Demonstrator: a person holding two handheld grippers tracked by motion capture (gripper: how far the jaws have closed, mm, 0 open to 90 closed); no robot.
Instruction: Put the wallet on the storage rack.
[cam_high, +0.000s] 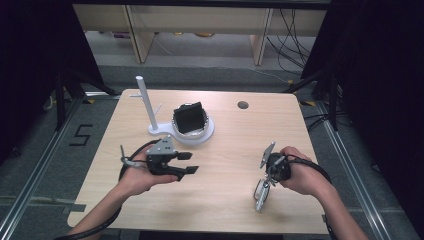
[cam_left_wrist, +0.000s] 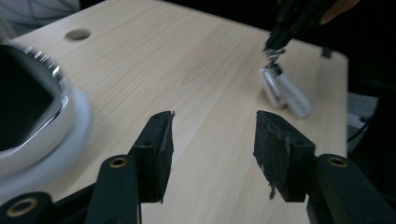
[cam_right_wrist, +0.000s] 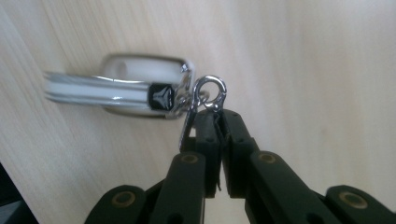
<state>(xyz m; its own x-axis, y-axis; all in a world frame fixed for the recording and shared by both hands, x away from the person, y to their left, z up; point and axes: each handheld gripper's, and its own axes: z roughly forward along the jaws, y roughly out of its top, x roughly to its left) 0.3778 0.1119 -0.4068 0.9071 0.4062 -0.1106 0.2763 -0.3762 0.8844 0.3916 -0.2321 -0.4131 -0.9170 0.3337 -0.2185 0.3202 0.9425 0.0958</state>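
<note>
Right, key fob (cam_right_wrist: 116, 88) hung from the right gripper (cam_right_wrist: 217, 116), jaws closed on its metal ring (cam_right_wrist: 210, 93), fob body white and chrome with a dark badge. In the high view the fob (cam_high: 261, 192) sat low at the near right of the worktop (cam_high: 225, 150); whether its end touched the wood could not be told. Left gripper view showed the fob (cam_left_wrist: 285, 91) dangling over the far right of the wood.

Left gripper (cam_high: 187, 162) sat well apart at the near left, jaws open, nothing between them, pointing across toward the fob.

Step in hand, judged: lifting the fob by its ring, likely to carry it to the stand (cam_high: 145, 107), a white post with small side pegs, just left of a white round base (cam_high: 207, 135) holding a black block (cam_high: 189, 117). Next move would call for a steady carry leftward and away, keeping the ring upright so it could slip over a peg; swing of the fob could spoil the aim.

Worktop was pale wood grain with a cable hole (cam_high: 243, 105) at the far right. Beyond it grey floor, wooden furniture legs, loose cables; dark curtains on both sides, a "5" taped on the floor at left.
</note>
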